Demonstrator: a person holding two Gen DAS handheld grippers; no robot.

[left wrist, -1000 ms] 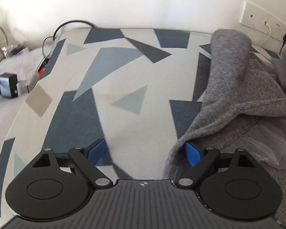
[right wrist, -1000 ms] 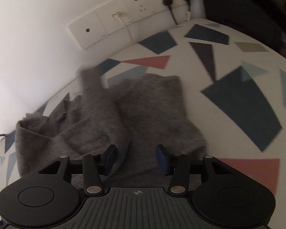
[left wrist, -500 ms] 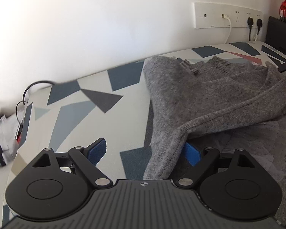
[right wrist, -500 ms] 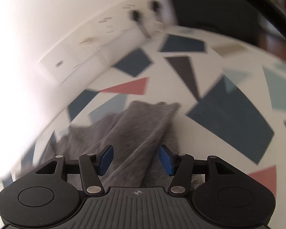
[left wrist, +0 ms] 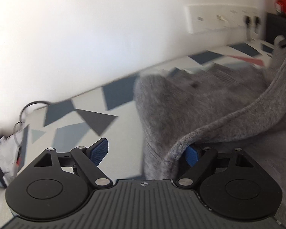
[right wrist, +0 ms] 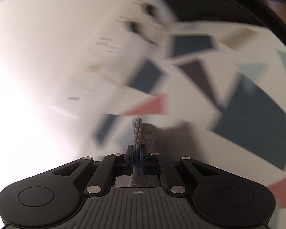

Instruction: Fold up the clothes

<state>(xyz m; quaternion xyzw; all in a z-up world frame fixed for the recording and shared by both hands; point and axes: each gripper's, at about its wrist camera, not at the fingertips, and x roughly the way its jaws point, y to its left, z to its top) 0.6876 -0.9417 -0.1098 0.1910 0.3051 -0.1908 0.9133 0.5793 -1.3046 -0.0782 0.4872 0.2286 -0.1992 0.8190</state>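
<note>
1. Right gripper (right wrist: 136, 153): jaws clamped on a narrow fold of the grey knit garment (left wrist: 190, 103); fabric stands up between the blue pads; background blurred.
2. Left gripper (left wrist: 145, 152): jaws wide and closing; the garment's hem drapes over the right-hand blue pad (left wrist: 192, 154); the left-hand pad is clear of cloth; nothing is pinched.
3. Grey knit garment: heaped on the patterned cover (left wrist: 82, 122), one edge lifted up toward the right of the left wrist view.
4. Socket panel (left wrist: 219, 21): on the white wall; plugs inserted.
5. Cable (left wrist: 32, 105): at the cover's left edge.
</note>
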